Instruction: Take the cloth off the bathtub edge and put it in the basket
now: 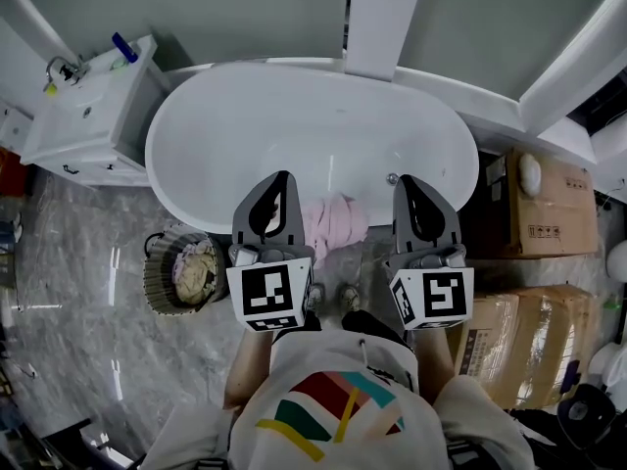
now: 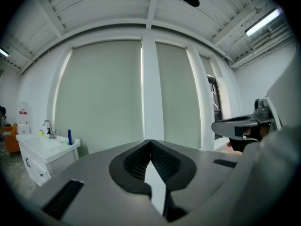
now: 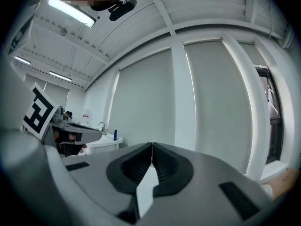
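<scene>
Pink cloth draped on white bathtub edge, basket at left, left gripper and right gripper both closed, empty.

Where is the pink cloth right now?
In the head view, the pink cloth lies on the near edge of the bathtub, between the left gripper and right gripper; the basket stands on the floor to its left.

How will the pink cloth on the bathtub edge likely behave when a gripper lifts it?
Probably floppy: the pink cloth lies bunched in soft folds on the bathtub rim, so it should sag from a pinch. Likely light: it looks like a small towel.
</scene>
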A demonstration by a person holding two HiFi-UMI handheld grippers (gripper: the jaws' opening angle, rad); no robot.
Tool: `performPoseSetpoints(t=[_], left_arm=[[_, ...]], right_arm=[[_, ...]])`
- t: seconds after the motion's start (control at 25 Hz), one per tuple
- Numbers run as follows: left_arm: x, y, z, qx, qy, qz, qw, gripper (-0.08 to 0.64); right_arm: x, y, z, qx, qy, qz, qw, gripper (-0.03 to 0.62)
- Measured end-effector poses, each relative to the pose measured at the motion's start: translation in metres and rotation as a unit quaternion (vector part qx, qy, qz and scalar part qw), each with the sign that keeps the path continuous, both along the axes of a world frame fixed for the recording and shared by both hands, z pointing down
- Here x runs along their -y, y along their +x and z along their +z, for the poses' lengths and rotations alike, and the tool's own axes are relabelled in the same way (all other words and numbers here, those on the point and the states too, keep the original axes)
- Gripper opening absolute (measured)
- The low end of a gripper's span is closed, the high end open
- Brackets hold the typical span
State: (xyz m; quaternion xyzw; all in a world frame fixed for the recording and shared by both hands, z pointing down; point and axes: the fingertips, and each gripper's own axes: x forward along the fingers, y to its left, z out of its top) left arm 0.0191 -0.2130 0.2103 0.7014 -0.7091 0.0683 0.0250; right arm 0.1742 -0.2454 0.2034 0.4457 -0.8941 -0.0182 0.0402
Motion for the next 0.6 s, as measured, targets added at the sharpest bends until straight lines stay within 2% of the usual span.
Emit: performPoseSetpoints(t=[0.12,0.24,0.4,0.6], left_arm=[[0.009,-0.008,0.002,-0.002,0.003,-0.004,1.0,0.018],[0.021,-0.016,0.023,0.004,-0.003,-0.008,1.0,0.018],[0.035,-0.032,0.074,-0.003,-0.021,-0.021,0.9995,0.018],[0.047,-0.047,0.148,-0.04,-0.043,-0.022,0.998,0.018]], right_arm=[[0.01,-0.006,-0.002,0.004,0.002,-0.006,1.0,0.012],[0.019,-0.013,0.014,0.009,-0.015,-0.017,1.0,0.012],[0.035,-0.026,0.056,0.014,-0.035,-0.042,0.998,0.014],[0.049,-0.042,0.117,0.01,-0.034,-0.047,0.998,0.015]])
